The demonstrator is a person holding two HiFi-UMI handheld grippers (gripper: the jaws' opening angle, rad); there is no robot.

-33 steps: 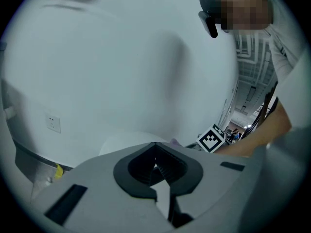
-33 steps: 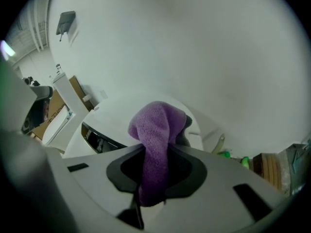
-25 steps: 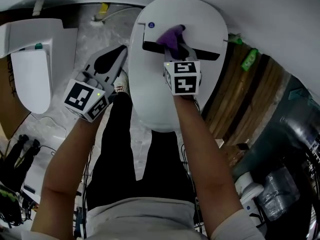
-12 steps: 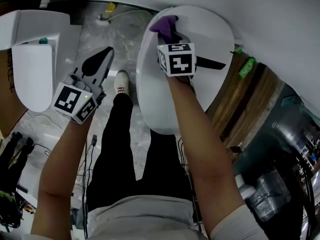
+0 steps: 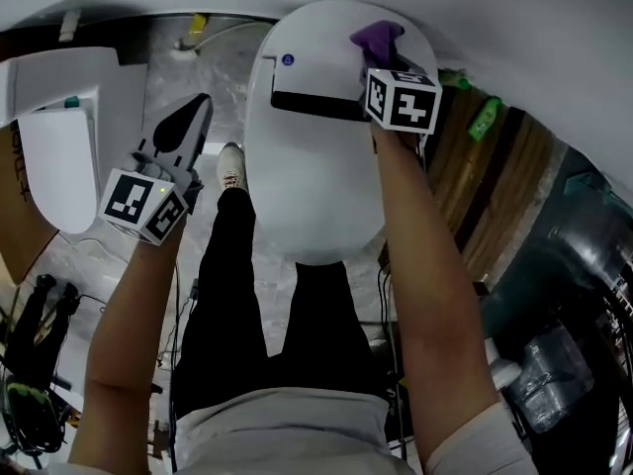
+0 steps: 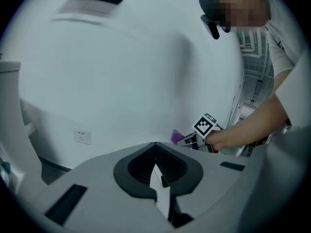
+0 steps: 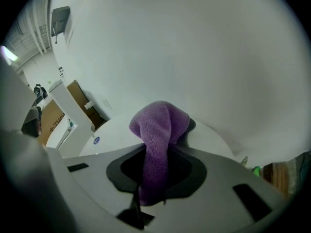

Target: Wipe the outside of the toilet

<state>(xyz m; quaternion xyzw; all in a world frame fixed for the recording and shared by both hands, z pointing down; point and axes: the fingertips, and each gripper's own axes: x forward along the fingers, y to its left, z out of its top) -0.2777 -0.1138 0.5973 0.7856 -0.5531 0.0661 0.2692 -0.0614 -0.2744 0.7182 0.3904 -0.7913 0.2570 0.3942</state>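
Note:
A white toilet [image 5: 316, 166] with its lid down fills the middle of the head view. My right gripper [image 5: 384, 55] is shut on a purple cloth [image 5: 377, 37] and presses it on the back right of the toilet top, next to a black slot [image 5: 312, 105]. In the right gripper view the cloth [image 7: 158, 144] hangs bunched between the jaws over the white top [image 7: 112, 130]. My left gripper [image 5: 190, 115] hovers left of the toilet over the floor, jaws together, holding nothing. The left gripper view shows the cloth [image 6: 176, 136] far off.
A second white toilet [image 5: 59, 137] stands at the left. The person's shoe [image 5: 230, 166] and dark trouser legs are between the two. Wooden planks [image 5: 485, 196] and a green item [image 5: 488, 119] lie at the right, cables [image 5: 40, 315] at lower left, a wall socket [image 6: 82, 137] behind.
My right gripper has carried the purple cloth across the back of the toilet top, from the left side to the right side. The left gripper has hardly moved.

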